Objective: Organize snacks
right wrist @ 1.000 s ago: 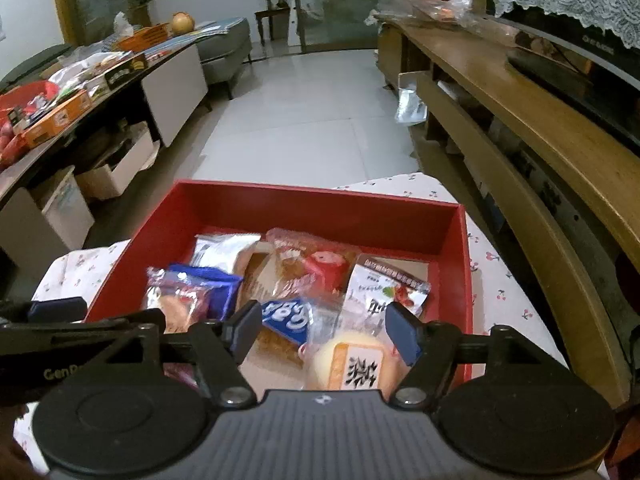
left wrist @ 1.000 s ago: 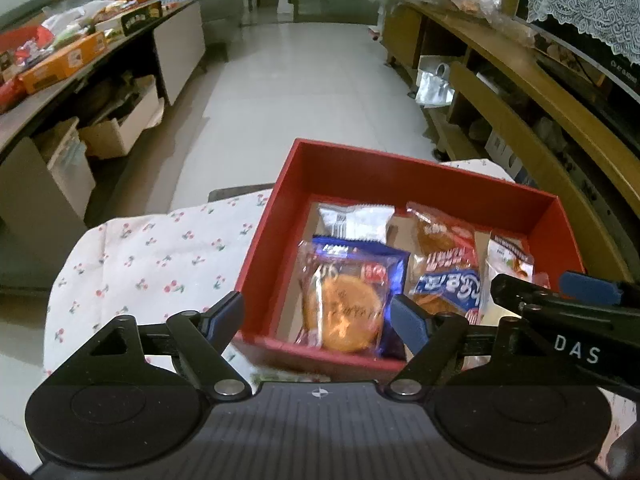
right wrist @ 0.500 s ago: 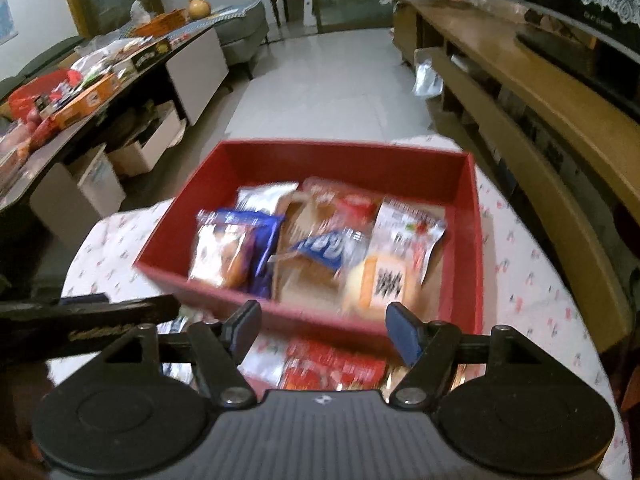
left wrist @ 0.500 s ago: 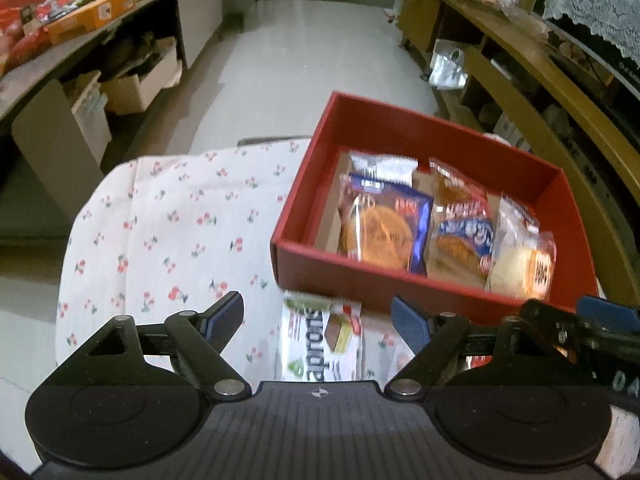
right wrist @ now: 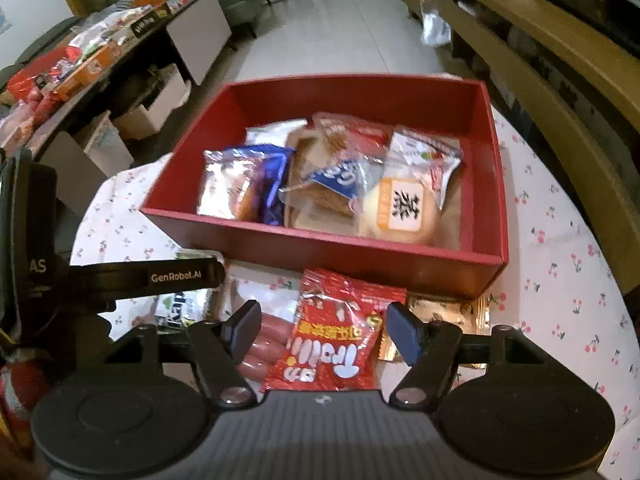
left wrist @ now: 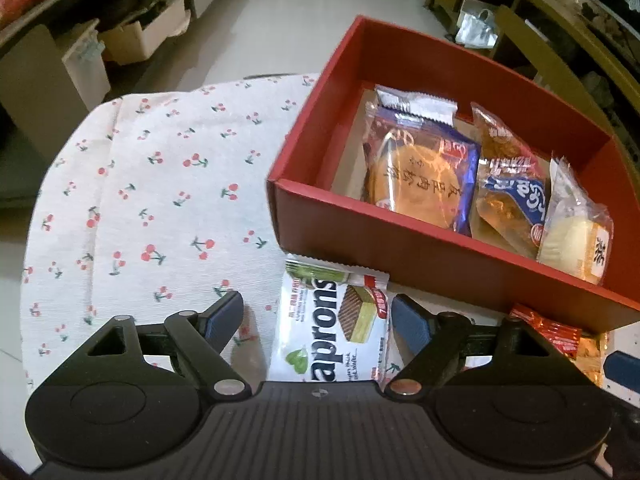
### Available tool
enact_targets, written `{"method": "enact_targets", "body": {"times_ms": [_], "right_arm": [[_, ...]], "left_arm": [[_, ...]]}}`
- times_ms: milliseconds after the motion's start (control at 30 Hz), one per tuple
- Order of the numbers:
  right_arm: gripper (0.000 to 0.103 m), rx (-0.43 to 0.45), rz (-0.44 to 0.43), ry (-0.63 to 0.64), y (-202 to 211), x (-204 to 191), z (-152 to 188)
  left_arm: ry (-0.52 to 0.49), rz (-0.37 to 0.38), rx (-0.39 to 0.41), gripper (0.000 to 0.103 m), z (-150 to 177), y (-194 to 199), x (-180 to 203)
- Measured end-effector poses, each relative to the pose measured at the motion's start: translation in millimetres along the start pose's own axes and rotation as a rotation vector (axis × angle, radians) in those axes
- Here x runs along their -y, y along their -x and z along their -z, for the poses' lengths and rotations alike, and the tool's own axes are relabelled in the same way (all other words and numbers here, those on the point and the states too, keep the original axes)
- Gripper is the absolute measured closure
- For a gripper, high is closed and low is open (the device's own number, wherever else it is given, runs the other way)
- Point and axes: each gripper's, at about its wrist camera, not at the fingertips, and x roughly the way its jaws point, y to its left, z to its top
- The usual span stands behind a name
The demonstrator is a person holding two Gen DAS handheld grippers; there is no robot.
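A red box (left wrist: 420, 256) (right wrist: 320, 250) on the cherry-print tablecloth holds several wrapped snacks, among them a blue-wrapped round cake (left wrist: 420, 178) and a pale bun (right wrist: 400, 212). My left gripper (left wrist: 316, 314) is open, its fingers on either side of a white wafer pack (left wrist: 332, 332) lying in front of the box. My right gripper (right wrist: 324, 326) is open over a red Trolli bag (right wrist: 336, 340); pink sausages (right wrist: 262, 350) lie to its left and a gold wrapper (right wrist: 444, 312) to its right. The left gripper's arm (right wrist: 144, 276) crosses the right wrist view.
The round table's edge (left wrist: 48, 184) drops to a tiled floor (right wrist: 340, 36). A cluttered counter (right wrist: 80, 64) with boxes below stands left; wooden shelving (right wrist: 560, 92) runs along the right. Bare tablecloth (left wrist: 160, 184) lies left of the box.
Both grippers have pulled back from over the box and dropped toward the table's near side. The loose snacks in front of the box have come into view between their fingers.
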Motion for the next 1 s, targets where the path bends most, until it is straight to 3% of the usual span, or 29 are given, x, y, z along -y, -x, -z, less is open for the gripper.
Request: {"method": "enact_targets", "body": {"times_ms": [167,467,633,733,1000], "right_arm": [[0.028,-0.045,-0.003,-0.012,-12,0,3],[0.028,-0.108,0.013,-0.070,-45,0,3],[0.026,-0.079,0.027,-0.072,-50,0,-1],[0.038,-0.078,0.048,-0.045,-48,0,-2],[0.042,-0.072,0.053,0.049,-27,-6,19]], "left_arm": [[-0.028,-0.016,0.004,0.036,6,4,5],[-0.020,0.024,-0.035,0.037,18,13,-5],[-0.031,0.035,-0.039,0.037,20,13,-1],[-0.037,0.034,-0.041,0.037,19,12,1],[-0.057,0.051,-0.044,0.037,36,25,3]]}}
